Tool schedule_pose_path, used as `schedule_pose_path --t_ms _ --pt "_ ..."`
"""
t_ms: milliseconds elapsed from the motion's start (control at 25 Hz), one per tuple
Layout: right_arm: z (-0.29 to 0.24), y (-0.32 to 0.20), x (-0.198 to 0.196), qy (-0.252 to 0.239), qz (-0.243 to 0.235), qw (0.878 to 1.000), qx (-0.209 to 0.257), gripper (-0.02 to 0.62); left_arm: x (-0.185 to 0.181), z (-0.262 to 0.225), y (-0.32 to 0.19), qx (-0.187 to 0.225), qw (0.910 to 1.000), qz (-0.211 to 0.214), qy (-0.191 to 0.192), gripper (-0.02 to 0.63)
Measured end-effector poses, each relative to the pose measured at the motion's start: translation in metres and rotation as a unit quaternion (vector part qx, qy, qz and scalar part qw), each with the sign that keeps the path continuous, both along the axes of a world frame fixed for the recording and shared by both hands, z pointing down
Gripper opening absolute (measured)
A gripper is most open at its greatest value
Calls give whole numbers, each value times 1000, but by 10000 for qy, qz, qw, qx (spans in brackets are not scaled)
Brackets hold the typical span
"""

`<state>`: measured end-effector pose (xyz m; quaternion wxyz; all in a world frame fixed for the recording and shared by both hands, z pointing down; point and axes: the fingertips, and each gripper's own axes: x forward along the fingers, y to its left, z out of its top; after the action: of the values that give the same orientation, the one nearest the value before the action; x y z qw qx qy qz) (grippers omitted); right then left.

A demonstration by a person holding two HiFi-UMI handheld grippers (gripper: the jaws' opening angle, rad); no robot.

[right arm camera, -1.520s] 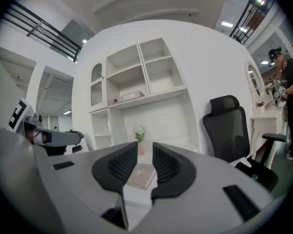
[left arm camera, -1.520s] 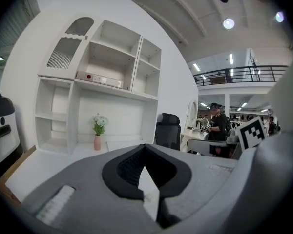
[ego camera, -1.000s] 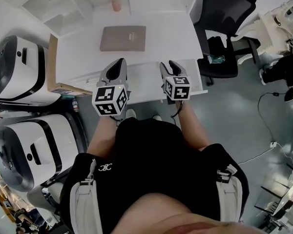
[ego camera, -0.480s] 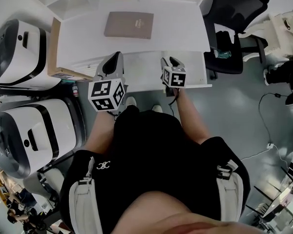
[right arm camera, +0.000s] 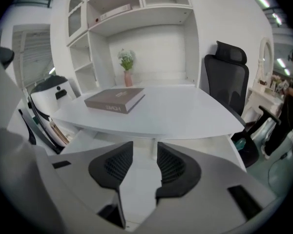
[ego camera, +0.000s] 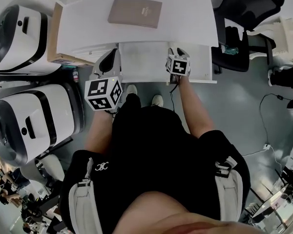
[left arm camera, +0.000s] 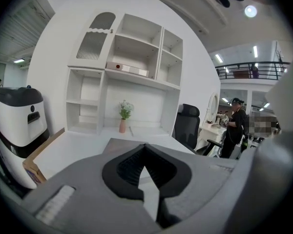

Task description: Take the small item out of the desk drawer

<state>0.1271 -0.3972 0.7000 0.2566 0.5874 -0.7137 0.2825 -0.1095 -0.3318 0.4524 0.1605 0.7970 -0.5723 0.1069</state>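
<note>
Black clothes [ego camera: 151,150] were seen closest, worn by the person who stood at the desk [ego camera: 88,28]. The left gripper [ego camera: 114,56] was held near the left end of the pulled-out drawer [ego camera: 146,65], at the desk's front edge. Its jaws were seen pressed together at the tips, with nothing held between them. The right gripper [ego camera: 178,50] was held over the right part of the drawer. Its jaws were parted a little, and only the white drawer floor was seen through the gap. The small item could not be made out in the drawer from any view.

A brown book [ego camera: 135,12] was laid flat farther back on the desk. A pink vase [right arm camera: 128,79] with flowers was set at the very back by the wall, under white shelves [left arm camera: 132,57]. A black chair [ego camera: 244,13] was parked to the right of the desk. Big white machines [ego camera: 24,38] were stood to its left.
</note>
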Motion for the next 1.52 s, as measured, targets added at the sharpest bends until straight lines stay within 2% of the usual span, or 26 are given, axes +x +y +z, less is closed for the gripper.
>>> schedule_pose_path --t_ms 80,160,280,480,800,920,1280,1520 --pt "13 -4 2 305 -132 9994 -92 144 -6 5 2 -64 9999 -87 -13 14" --pt "25 -9 0 407 -225 9987 -213 144 -12 9 2 -122 9998 -169 -36 14" --pt "41 -20 0 414 -244 9983 -345 144 -18 16 2 -200 9994 -263 -86 14" --pt "67 -36 7 372 28 9979 -524 144 -22 29 -2 -356 9986 -346 -165 14" --pt "93 -52 16 157 323 9987 -374 144 -23 56 -7 -673 9963 -458 -275 14" --pt "109 -55 16 32 299 9985 -455 149 -22 65 -6 -778 9953 -462 -352 14" --pt "133 -71 21 209 207 9972 -685 158 -30 77 7 -910 9928 -611 -489 14" --pt "148 -73 26 234 371 9956 -827 158 -36 81 14 -956 9918 -680 -502 14"
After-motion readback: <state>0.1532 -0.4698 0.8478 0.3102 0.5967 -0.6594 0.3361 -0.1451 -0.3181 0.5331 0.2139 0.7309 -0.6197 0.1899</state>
